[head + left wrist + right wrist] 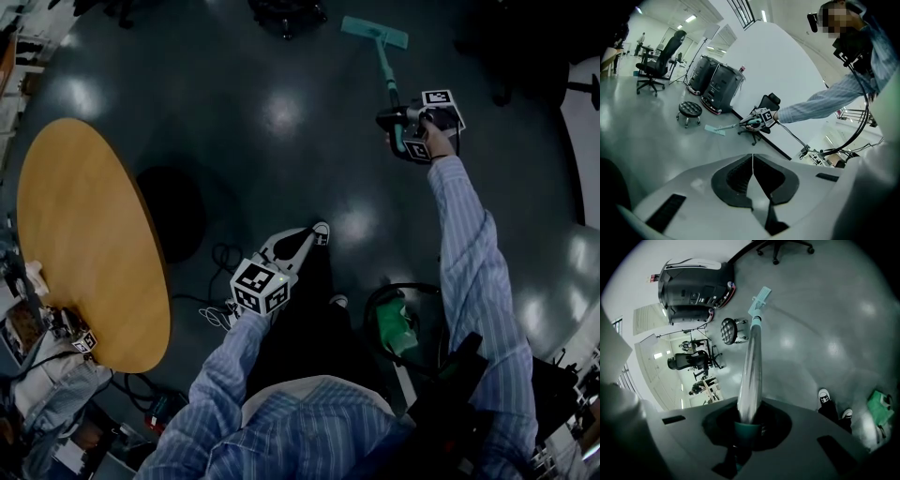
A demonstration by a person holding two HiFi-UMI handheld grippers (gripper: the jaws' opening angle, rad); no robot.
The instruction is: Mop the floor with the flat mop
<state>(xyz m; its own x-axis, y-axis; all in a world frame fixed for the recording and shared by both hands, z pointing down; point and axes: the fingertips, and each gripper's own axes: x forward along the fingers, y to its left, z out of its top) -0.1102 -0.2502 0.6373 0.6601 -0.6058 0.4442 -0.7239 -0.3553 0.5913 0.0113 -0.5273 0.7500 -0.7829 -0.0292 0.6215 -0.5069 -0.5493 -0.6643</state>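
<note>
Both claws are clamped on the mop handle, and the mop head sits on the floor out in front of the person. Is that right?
Not quite. Only the right claw is clamped on the mop handle. The left gripper view shows the left claw shut on nothing, well away from the mop. The mop head does sit on the floor out in front.

The floor [234, 112] is dark, glossy grey with light glare all over it. The flat mop [374, 32] has its pad lying flat on it, far right. A round wooden table [84, 244] stands at the left, with loose cables [220, 309] near its near edge and a little round stool [729, 330] farther off.
</note>
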